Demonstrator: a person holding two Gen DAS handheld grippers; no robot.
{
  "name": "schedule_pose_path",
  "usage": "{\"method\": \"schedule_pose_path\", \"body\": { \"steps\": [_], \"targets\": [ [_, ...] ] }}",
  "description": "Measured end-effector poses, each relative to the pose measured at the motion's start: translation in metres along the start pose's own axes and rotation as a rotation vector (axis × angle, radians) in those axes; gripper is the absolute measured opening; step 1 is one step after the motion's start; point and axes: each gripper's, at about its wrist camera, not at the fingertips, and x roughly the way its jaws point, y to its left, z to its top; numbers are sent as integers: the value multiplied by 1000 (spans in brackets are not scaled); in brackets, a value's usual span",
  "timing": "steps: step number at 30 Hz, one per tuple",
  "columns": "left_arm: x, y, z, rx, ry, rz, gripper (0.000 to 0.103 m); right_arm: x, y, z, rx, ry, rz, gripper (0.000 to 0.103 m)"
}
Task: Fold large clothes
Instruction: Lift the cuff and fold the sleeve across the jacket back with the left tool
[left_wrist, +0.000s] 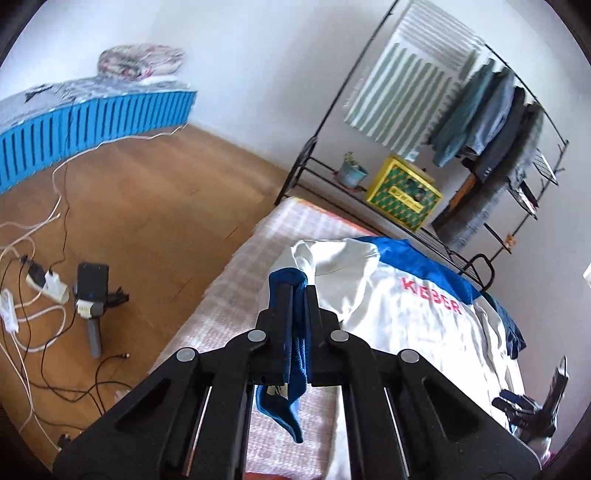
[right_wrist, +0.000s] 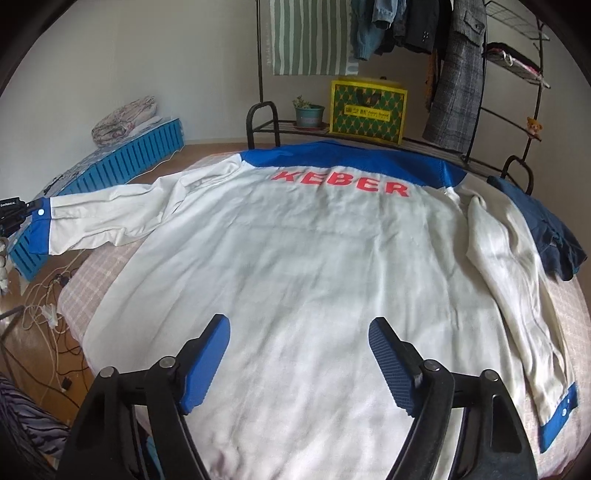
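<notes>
While the left gripper (left_wrist: 297, 291) is clamped tight on the blue cuff (left_wrist: 291, 354) of one sleeve, lifted clear of the bed, we see the cuff's loose end hanging down between the black fingers. The right gripper (right_wrist: 299, 354) stands with its jaws well apart and nothing between them; its blue pads (right_wrist: 207, 363) hover above the lower back of the jacket (right_wrist: 295, 258) without pressing the cloth.

The jacket lies back-up and spread across the bed (right_wrist: 96, 273), white with a blue yoke and red lettering across the shoulders. In the right wrist view the held sleeve stretches out to the left past the bed's edge, and the other sleeve (right_wrist: 517, 295) lies crumpled along the right side, its blue cuff near the bottom corner. A dark blue garment (right_wrist: 550, 236) sits bunched just beside that sleeve, touching the jacket's shoulder.

Further out, beyond the head of the bed, stands a black metal rack (right_wrist: 476, 96) hung with a striped cloth (right_wrist: 310, 37) and several coats, with a yellow-green bag (right_wrist: 369, 110) and a small potted plant (right_wrist: 308, 110) on its low shelf. On the wooden floor to the left lie tangled cables (left_wrist: 33, 266), a power strip and a small camera handle (left_wrist: 92, 295), and a blue slatted platform (left_wrist: 92, 118) carries folded bedding (left_wrist: 140, 61).
</notes>
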Motion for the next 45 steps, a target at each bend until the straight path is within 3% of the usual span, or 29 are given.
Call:
{"method": "schedule_pose_path", "body": {
  "steps": [3, 10, 14, 17, 20, 22, 27, 28, 30, 31, 32, 36, 41, 42, 44, 45],
  "targets": [
    [-9, -26, -7, 60, 2, -67, 3, 16, 9, 32, 45, 39, 109, 60],
    [-23, -50, -34, 102, 40, -163, 0, 77, 61, 148, 87, 78, 359, 58],
    [-33, -45, -45, 85, 37, -184, 0, 139, 101, 195, 134, 158, 428, 58],
    [-40, -34, -43, 49, 13, -191, 0, 189, 127, 216, 193, 237, 446, 59],
    [-43, -21, -41, 30, 0, -168, 0, 232, 156, 228, 188, 292, 407, 64],
    [-31, -11, -44, -2, 65, -183, 0, 255, 171, 233, 184, 302, 351, 65],
    [-2, -16, -61, 34, 176, -107, 0, 300, 192, 243, 182, 336, 295, 65],
    [5, -21, -66, 55, 201, -97, 2, 307, 196, 245, 170, 339, 276, 65],
    [22, -34, -77, 108, 266, -66, 32, 318, 195, 248, 162, 348, 256, 67],
    [29, -41, -83, 134, 286, -57, 58, 322, 194, 249, 169, 352, 255, 67],
    [35, -48, -91, 162, 304, -42, 69, 324, 192, 249, 179, 354, 263, 67],
    [66, -69, -128, 323, 414, 68, 69, 328, 181, 256, 191, 350, 298, 67],
    [100, -61, -163, 438, 546, 180, 66, 333, 168, 262, 241, 354, 345, 67],
    [105, -59, -168, 464, 554, 208, 60, 333, 168, 263, 238, 352, 344, 67],
    [110, -55, -173, 504, 556, 236, 15, 336, 167, 266, 235, 352, 345, 67],
    [110, -53, -172, 503, 553, 233, 11, 337, 167, 268, 233, 352, 347, 67]
  ]
}}
